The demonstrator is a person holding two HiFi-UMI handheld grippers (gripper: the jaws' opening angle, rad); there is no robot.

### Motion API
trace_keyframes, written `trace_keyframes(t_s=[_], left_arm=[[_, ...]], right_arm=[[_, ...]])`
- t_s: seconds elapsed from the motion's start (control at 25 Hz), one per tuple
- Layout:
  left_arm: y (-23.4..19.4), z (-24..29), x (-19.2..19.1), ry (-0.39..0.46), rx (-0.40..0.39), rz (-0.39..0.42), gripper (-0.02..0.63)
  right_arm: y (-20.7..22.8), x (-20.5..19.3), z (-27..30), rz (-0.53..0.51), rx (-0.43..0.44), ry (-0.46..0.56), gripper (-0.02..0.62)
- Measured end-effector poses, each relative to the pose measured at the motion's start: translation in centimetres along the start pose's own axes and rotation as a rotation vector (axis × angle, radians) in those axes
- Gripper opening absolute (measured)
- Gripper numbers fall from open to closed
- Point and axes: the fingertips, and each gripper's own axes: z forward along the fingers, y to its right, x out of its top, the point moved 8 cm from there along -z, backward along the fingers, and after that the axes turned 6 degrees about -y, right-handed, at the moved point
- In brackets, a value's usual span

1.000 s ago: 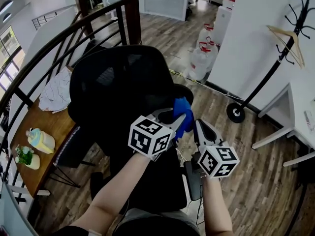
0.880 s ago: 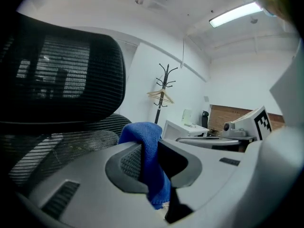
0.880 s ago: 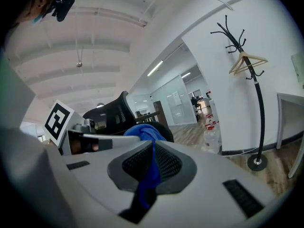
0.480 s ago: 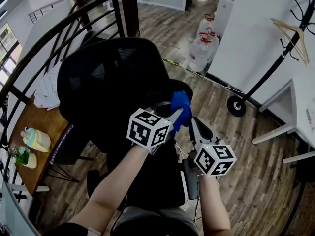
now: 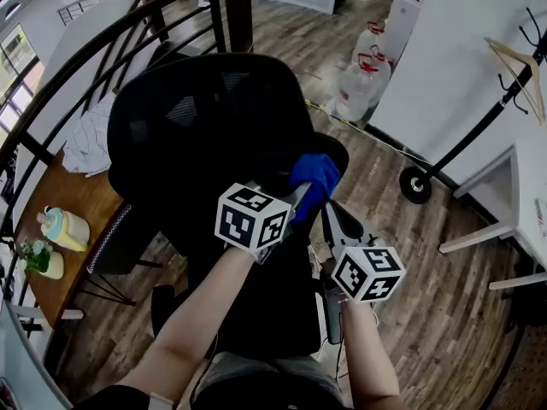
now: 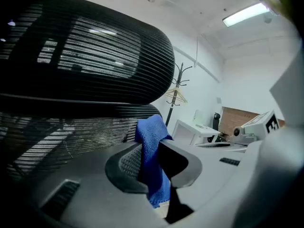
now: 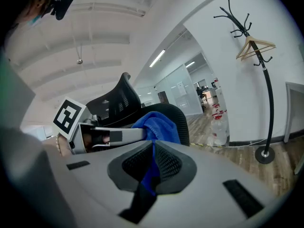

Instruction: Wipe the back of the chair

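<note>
while the left tongs (image 5: 302, 197) and right tongs (image 5: 326, 209) both clamp the blue cloth (image 5: 314, 176), it hangs beside the chair back (image 5: 205, 126).

- Left gripper (image 5: 299, 199): jaws clamped on the blue cloth (image 5: 314, 178); forearm (image 5: 201, 314) reached toward 1 o'clock.
- Right gripper (image 5: 330, 213): at its 4 o'clock, jaws pinched the same cloth.

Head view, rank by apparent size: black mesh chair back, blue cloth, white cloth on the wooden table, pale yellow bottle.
1. Black mesh chair back
2. Crumpled white cloth and blue cloth: about alike, blue one nearer the camera, unranked
3. Pale yellow bottle
</note>
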Motion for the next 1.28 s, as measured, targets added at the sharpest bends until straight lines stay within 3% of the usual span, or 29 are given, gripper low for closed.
trace_keyframes(t_s=[1.28], left_arm=[[-9.8,-14.7,-4.1,0.104,0.311,-0.169,0.077]], right_arm=[[-12.1,-1.5,7.3,-0.097,0.251,-0.107,0.034]])
